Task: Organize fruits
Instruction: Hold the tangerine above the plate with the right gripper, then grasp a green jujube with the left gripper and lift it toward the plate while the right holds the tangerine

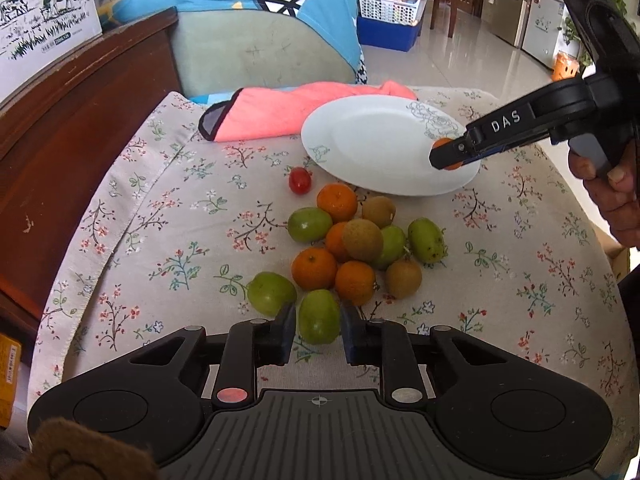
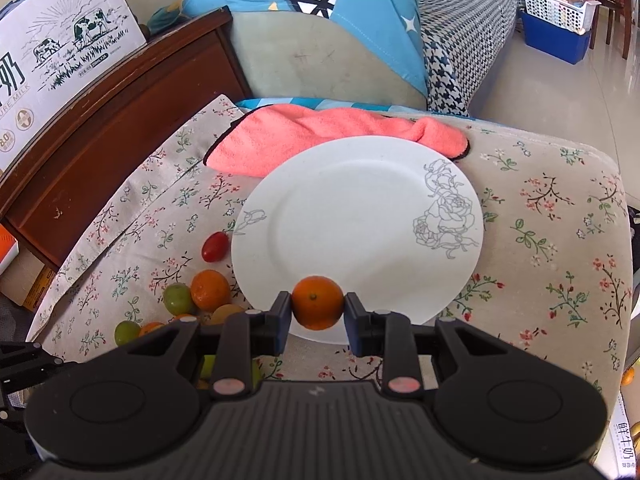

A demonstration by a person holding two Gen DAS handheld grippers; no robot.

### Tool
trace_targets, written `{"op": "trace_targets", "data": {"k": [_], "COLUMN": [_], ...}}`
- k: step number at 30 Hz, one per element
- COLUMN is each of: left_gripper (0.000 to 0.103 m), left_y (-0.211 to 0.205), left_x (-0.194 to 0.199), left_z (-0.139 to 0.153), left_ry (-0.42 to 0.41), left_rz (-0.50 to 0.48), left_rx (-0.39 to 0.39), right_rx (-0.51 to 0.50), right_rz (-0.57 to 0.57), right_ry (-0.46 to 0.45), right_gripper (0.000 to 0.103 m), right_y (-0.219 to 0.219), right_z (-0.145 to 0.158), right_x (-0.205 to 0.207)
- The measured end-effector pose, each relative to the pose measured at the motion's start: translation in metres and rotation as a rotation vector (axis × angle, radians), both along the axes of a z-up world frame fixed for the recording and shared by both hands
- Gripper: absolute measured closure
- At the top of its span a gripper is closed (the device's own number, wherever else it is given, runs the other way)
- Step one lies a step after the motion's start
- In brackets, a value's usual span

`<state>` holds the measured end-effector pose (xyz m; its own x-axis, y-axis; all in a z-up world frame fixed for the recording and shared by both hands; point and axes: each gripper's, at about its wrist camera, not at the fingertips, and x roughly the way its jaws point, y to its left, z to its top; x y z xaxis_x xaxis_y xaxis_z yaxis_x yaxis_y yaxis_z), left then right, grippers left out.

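The right claw [image 2: 317, 309] grips an orange [image 2: 317, 307] over the plate's [image 2: 340, 216] near rim; released early, it could roll off. The left claw [image 1: 318, 330] is spread around a green fruit [image 1: 319, 316].

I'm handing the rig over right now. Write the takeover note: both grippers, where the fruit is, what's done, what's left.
Right gripper: shut on an orange, held over the near rim of the white plate, not yet released.
Left gripper: fingers either side of a green fruit at the near edge of the pile; contact unclear.
Fruit: the plate has no fruit on it. Oranges, green and brown fruits sit piled on the floral cloth; a cherry tomato lies apart beside the plate.
Done: one orange lifted.
Left: set it down, then move the rest.
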<state>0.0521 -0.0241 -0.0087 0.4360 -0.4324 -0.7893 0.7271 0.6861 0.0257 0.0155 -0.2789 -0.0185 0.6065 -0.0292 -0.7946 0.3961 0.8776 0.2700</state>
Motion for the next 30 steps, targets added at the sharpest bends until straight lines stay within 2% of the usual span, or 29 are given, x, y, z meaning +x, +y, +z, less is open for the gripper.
{"op": "trace_targets", "data": {"k": [3, 9, 14, 18, 20, 25, 30], "left_gripper": [0.081, 0.08, 0.079, 0.076, 0.076, 0.077, 0.077], "left_y": [-0.004, -0.006, -0.009, -0.019, -0.019, -0.021, -0.019], "left_x": [0.003, -0.001, 0.001, 0.006, 0.01, 0.001, 0.003], "left_z": [0.004, -0.006, -0.014, -0.023, -0.026, -0.02, -0.001], "left_ry": [0.001, 0.009, 0.012, -0.02, -0.005, -0.043, -0.017], "left_rz": [0.004, -0.027, -0.022, -0.001, 0.016, -0.007, 0.0], "left_rx": [-0.017, 0.042, 0.058, 0.102, 0.099, 0.102, 0.017], "right_rx": [0.006, 0.006, 0.005, 0.003, 0.008, 0.027, 0.035], "right_rz": [-0.014, -0.021, -0.007, -0.003, -0.003, -0.001, -0.003], "right_ry": [-0.004, 0.005, 0.003, 0.004, 0.008, 0.013, 0.014], "right_gripper": [0.075, 0.074, 0.074, 0.075, 0.075, 0.075, 0.075], "right_y": [-0.004, -0.005, -0.001, 0.001, 0.001, -0.001, -0.002], "right_z": [0.001, 0.0, 0.0, 0.0, -0.002, -0.004, -0.004], "right_x": [-0.001, -0.001, 0.001, 0.002, 0.002, 0.002, 0.001]}}
